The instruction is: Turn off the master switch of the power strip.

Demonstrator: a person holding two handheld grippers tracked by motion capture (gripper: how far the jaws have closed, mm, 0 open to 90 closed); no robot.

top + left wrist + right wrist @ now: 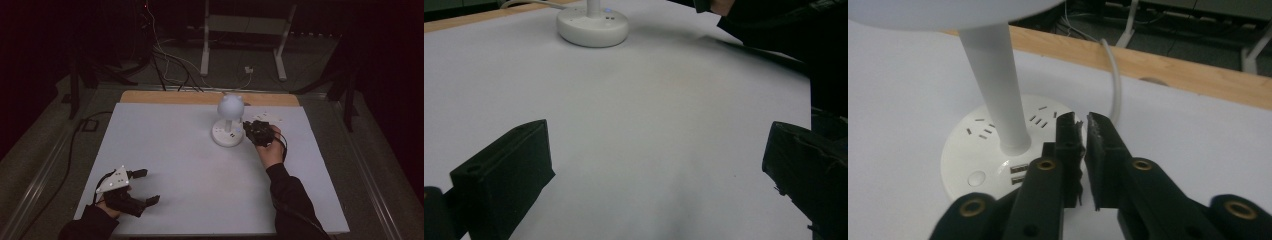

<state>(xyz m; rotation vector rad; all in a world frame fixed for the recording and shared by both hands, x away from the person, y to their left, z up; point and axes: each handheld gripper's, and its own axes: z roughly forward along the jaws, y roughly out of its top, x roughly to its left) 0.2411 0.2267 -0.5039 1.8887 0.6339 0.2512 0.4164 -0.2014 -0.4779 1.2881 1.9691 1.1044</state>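
Note:
A white desk lamp (230,106) with a round head stands at the back middle of the white table (200,170). Its round base (973,150) has socket slots, two USB ports and a button. My right gripper (248,129) sits just right of the base, its tips over the rim. In the right gripper view its jaws (1084,120) are shut, with only a thin gap and nothing between them. My left gripper (149,186) rests at the near left of the table, far from the lamp. It (654,150) is open, with bare table between its jaws.
The lamp's white cable (1115,75) runs back over the table's wooden far edge (210,98). Small white bits (265,116) lie behind the right gripper. On the floor beyond are a white frame stand (245,30) and loose cables (170,65).

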